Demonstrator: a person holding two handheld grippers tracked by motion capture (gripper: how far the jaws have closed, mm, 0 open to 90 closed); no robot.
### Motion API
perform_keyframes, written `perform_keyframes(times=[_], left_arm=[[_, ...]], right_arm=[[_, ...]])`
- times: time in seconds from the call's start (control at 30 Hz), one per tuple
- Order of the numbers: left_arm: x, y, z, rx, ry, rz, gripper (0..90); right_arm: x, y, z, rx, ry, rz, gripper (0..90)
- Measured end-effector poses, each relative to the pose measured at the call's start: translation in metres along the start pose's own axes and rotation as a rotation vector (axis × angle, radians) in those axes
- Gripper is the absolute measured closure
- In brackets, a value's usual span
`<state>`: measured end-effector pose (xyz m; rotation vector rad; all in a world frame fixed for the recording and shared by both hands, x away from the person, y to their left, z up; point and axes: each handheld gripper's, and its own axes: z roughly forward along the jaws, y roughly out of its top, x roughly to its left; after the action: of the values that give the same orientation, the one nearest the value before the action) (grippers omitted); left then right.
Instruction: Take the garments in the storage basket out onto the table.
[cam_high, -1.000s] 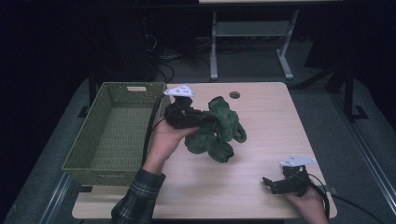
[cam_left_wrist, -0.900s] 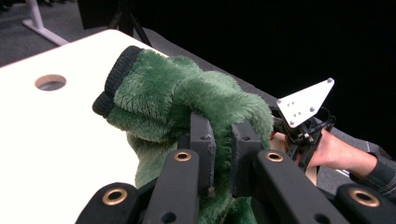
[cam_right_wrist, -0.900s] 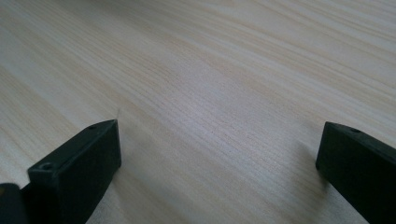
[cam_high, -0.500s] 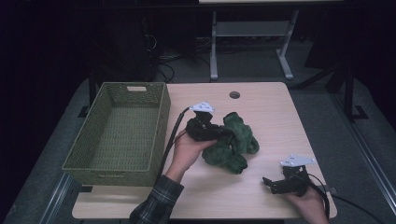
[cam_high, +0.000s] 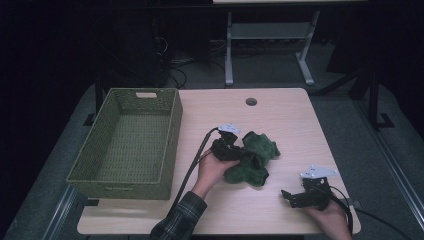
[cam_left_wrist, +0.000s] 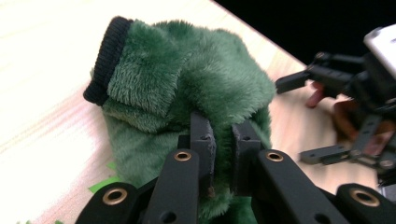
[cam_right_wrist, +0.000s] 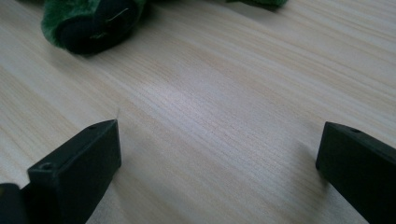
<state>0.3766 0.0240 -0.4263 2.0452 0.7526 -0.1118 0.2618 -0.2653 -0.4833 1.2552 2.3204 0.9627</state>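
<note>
A fuzzy green garment with a black ribbed cuff lies bunched on the wooden table near its middle. My left gripper is shut on a fold of it. In the left gripper view the two jaws pinch the green fleece between them, and the black cuff sits at the upper left. My right gripper rests open near the table's front right edge. In the right gripper view its jaws stand wide apart over bare wood, with the garment's dark cuff farther off.
A green woven basket stands on the left side of the table, nothing inside it. A round cable hole sits near the far edge. Beyond the table are a dark floor and a metal table frame.
My left gripper has carried the green garment down and to the right, away from the basket, and it now lies on the table. The right gripper has not moved.
</note>
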Motion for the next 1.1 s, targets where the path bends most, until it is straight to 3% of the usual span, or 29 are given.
perform_keyframes(times=[0.27,0.43,0.6,0.87,0.97,1.1], left_arm=[[0.01,-0.012,0.02,0.063,0.051,0.022,81.9],[0.013,-0.016,0.025,0.08,0.053,0.025,78.2],[0.003,-0.008,0.008,0.04,0.05,0.054,64.2],[-0.019,-0.005,-0.027,0.023,0.03,0.11,63.1],[-0.022,-0.004,-0.035,-0.004,0.018,0.092,63.1],[-0.026,-0.005,-0.04,0.001,-0.002,0.103,62.8]], right_arm=[[0.0,0.0,0.0,-0.001,0.001,-0.001,0.0],[0.0,0.0,0.0,0.0,0.001,-0.002,0.0],[0.0,0.0,0.0,-0.001,0.001,-0.002,0.0],[0.0,0.0,0.0,-0.001,0.001,-0.001,0.0],[0.0,0.0,0.0,-0.002,0.001,0.001,0.0],[0.0,0.0,0.0,-0.002,0.001,0.001,0.0]])
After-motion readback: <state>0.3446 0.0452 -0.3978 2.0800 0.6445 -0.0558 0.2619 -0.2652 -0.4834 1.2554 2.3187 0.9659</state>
